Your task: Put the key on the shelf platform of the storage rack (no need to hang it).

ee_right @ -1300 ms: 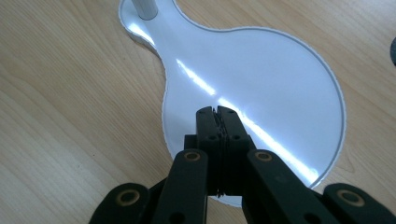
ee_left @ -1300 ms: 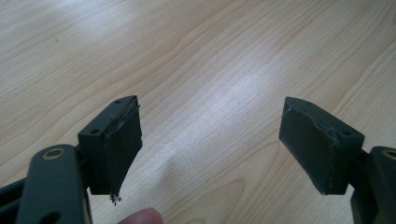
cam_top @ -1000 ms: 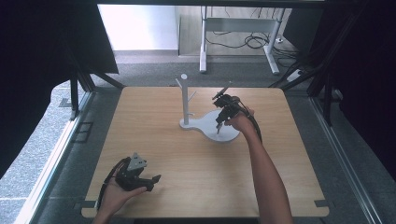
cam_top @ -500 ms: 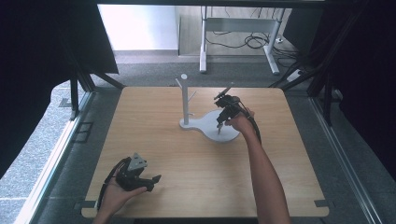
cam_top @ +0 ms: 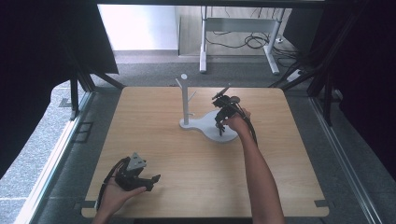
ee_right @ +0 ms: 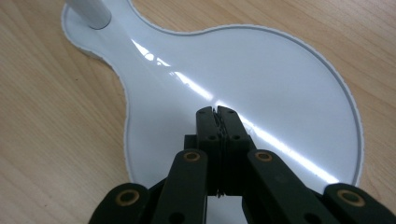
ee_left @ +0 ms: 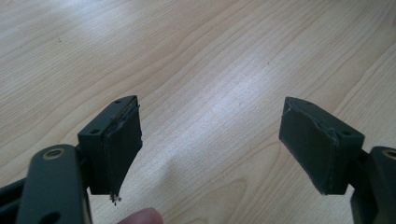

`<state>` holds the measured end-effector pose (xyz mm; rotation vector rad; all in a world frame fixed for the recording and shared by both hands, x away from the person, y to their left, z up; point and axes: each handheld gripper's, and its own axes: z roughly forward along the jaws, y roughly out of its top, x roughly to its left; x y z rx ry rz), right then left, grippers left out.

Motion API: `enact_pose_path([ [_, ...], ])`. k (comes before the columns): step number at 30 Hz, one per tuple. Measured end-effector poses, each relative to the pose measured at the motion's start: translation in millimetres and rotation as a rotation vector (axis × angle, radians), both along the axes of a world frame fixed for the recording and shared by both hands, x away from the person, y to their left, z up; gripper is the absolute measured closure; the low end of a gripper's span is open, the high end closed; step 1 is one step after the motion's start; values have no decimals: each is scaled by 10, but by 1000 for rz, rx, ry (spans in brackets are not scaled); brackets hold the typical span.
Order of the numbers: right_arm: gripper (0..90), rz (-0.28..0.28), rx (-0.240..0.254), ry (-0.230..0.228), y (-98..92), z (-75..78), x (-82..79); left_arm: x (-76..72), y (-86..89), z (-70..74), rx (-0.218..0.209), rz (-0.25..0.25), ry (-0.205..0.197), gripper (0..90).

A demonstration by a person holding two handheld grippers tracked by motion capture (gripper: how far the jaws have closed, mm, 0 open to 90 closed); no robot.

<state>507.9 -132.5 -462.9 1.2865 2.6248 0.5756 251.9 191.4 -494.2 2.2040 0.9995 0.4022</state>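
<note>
A white stand [cam_top: 186, 95] with short pegs rises from a glossy white base plate [cam_top: 208, 126] near the middle of the wooden table. My right gripper [cam_top: 218, 125] points down at the wide round part of that plate [ee_right: 289, 84], its jaws pressed together with nothing between them [ee_right: 215, 111]. The stand's white post [ee_right: 88, 10] shows at the top left of the right gripper view. My left gripper [cam_top: 152, 181] rests in a hand near the table's front left, jaws wide apart over bare wood [ee_left: 210, 140], holding nothing.
The wooden table [cam_top: 154, 140] has dark metal frame rails [cam_top: 74, 100] along its left and right sides. A white desk frame [cam_top: 238, 28] and cables lie on the floor beyond the far edge.
My right gripper has sunk a little toward the white base plate. The left gripper has kept still.
</note>
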Motion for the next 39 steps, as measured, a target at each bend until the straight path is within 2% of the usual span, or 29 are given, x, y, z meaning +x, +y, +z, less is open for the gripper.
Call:
enact_pose_path([
  [11, 889, -34, -15, -7, 11, -165, 106, 7, 4, -9, 4, 0, 3, 215],
  [25, 871, -39, -16, -26, 27, -207, 117, 3, -24, -17, 3, -8, 6, 214],
  [29, 810, -34, -14, -26, 27, -186, 104, 5, -24, -19, 4, -8, 7, 214],
  [39, 609, -25, -2, -68, -48, -24, -13, 5, -50, -29, 7, -15, 9, 214],
])
